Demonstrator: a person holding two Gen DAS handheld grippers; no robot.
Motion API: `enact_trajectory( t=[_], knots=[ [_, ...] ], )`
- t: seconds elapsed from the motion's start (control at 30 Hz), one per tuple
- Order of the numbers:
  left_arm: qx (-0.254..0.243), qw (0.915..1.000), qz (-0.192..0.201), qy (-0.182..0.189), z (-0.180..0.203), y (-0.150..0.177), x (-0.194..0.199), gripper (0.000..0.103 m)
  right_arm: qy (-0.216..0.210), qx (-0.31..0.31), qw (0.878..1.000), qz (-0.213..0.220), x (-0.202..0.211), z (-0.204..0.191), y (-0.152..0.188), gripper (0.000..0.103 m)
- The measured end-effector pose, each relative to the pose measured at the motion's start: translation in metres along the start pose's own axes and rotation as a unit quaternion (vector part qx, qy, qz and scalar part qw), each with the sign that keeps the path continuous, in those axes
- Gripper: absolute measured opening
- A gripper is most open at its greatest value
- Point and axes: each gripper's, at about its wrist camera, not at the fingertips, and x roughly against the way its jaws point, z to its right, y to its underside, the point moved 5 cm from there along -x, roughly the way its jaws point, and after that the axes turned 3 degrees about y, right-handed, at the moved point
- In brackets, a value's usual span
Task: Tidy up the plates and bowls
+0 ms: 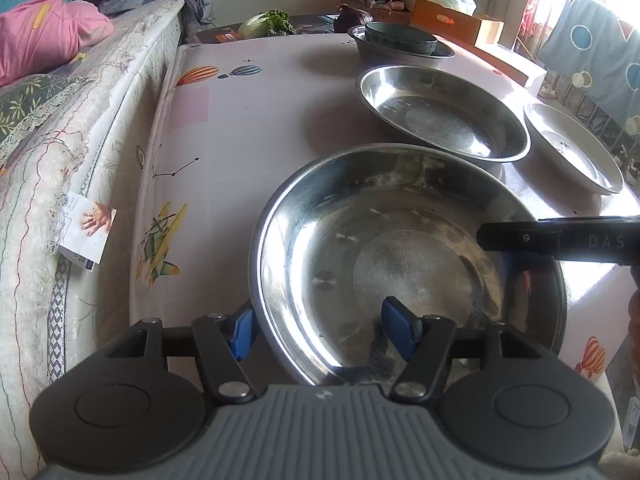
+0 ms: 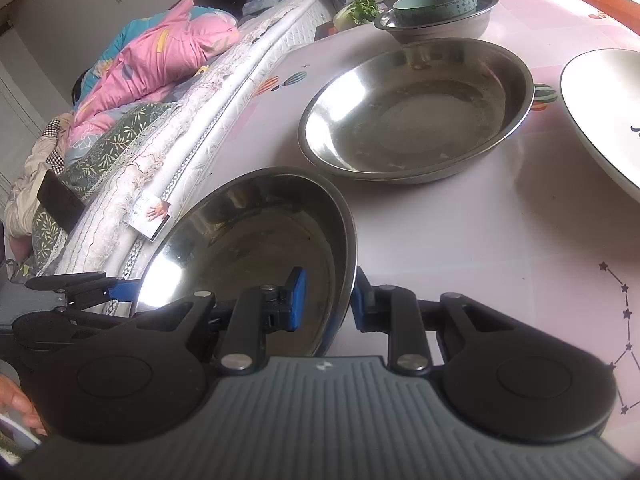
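Observation:
A large steel plate lies near the table's front edge. My left gripper straddles its near-left rim with a wide gap between the blue pads, one pad inside and one outside. My right gripper straddles the same plate at its right rim, its pads close to the rim on both sides. The right gripper also shows in the left wrist view. Behind it sit a second steel plate, a white plate to the right, and a teal bowl inside a steel bowl.
A bed with pink bedding runs along the table's left side. A card is tucked at the mattress edge. Greens, boxes and clutter stand beyond the table's far end. The pink tablecloth is bare on the left.

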Motion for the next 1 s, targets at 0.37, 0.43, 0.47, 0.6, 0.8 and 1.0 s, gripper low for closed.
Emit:
enact_trajectory(
  t=[0.37, 0.43, 0.47, 0.6, 0.8, 1.0],
  knots=[
    [-0.003, 0.9999, 0.004, -0.009, 0.0024, -0.0043, -0.0063, 0.071, 0.004, 0.001, 1.0, 0.003, -0.0006, -0.0009, 0.0003, 0.024],
    [0.0, 1.0, 0.004, -0.009, 0.002, -0.005, -0.0066, 0.071, 0.004, 0.001, 1.0, 0.003, -0.0004, -0.0011, 0.0006, 0.024],
    [0.002, 1.0, 0.004, -0.008, 0.0019, -0.0051, -0.0067, 0.071, 0.004, 0.001, 1.0, 0.003, -0.0003, -0.0011, 0.0006, 0.025],
    [0.003, 1.0, 0.003, -0.008, 0.0013, -0.0057, -0.0074, 0.071, 0.004, 0.002, 1.0, 0.004, -0.0007, -0.0017, 0.0005, 0.026],
    [0.005, 0.9999, 0.003, -0.009, 0.0017, -0.0057, -0.0075, 0.071, 0.004, 0.002, 1.0, 0.003, -0.0007, -0.0017, 0.0005, 0.026],
    [0.007, 0.9999, 0.003, -0.01, 0.0017, -0.0054, -0.0076, 0.071, 0.004, 0.002, 1.0, 0.004, -0.0006, -0.0018, 0.0006, 0.027]
  ],
)
